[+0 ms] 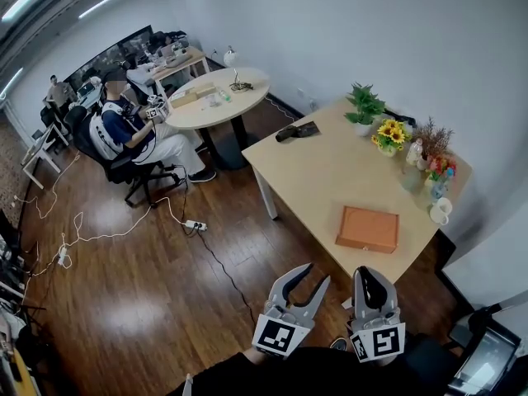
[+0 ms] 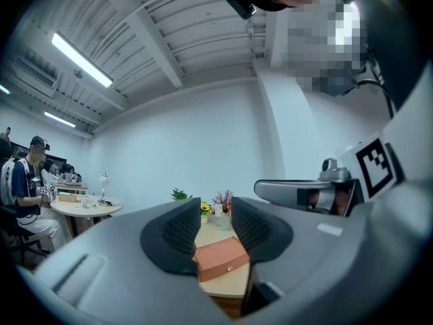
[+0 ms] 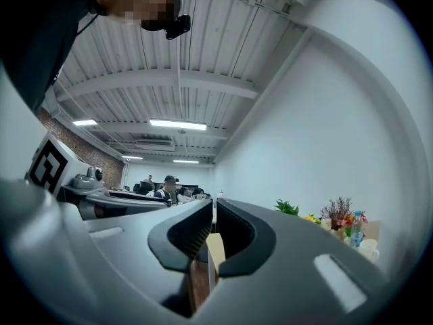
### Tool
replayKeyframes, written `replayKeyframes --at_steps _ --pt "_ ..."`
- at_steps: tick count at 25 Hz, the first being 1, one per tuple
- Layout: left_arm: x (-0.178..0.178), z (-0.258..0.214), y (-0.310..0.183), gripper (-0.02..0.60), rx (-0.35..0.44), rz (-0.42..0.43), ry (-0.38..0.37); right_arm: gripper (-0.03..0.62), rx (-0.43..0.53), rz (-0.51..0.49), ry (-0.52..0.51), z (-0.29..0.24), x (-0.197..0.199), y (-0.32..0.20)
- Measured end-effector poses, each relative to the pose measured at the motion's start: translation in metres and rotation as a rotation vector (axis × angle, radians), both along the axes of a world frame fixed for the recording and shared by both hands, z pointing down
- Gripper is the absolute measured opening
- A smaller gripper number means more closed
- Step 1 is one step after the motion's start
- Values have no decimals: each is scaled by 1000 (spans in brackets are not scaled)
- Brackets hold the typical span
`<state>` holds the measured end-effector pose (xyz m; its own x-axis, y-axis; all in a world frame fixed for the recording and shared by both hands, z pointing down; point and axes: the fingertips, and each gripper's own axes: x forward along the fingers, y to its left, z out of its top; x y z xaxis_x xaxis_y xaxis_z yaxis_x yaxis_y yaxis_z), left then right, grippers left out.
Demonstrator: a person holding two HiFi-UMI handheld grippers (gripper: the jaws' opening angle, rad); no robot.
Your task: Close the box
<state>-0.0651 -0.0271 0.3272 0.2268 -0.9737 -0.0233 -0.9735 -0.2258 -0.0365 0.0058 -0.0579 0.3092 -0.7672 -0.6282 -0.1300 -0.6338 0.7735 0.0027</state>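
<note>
Two grippers hang near the desk (image 1: 330, 163), well apart from the orange box (image 1: 367, 229). The left gripper (image 1: 318, 272) is parted and empty, and the right gripper (image 1: 369, 272) is closed on nothing. The lid looks to be down already, so a gentle press near the front clasp (image 2: 229, 268) seems best.

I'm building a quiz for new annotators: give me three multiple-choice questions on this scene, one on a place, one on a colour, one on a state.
1. Where does the box lie? A) round table B) rectangular table C) floor
2. What colour is the box? A) blue B) white C) orange-brown
3. How do the jaws of the left gripper stand? A) apart, holding nothing B) clamped on the box C) clamped on a mug
Answers: 1 B, it lies flat near that table's near edge; 2 C, the head view shows it so; 3 A, the left gripper view shows a gap, the box far beyond.
</note>
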Motion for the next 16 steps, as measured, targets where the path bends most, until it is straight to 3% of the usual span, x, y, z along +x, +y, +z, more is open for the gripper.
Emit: replayKeyframes --at_steps 16 --pt "11 7 2 124 -15 0 -1 14 -24 -3 5 8 10 1"
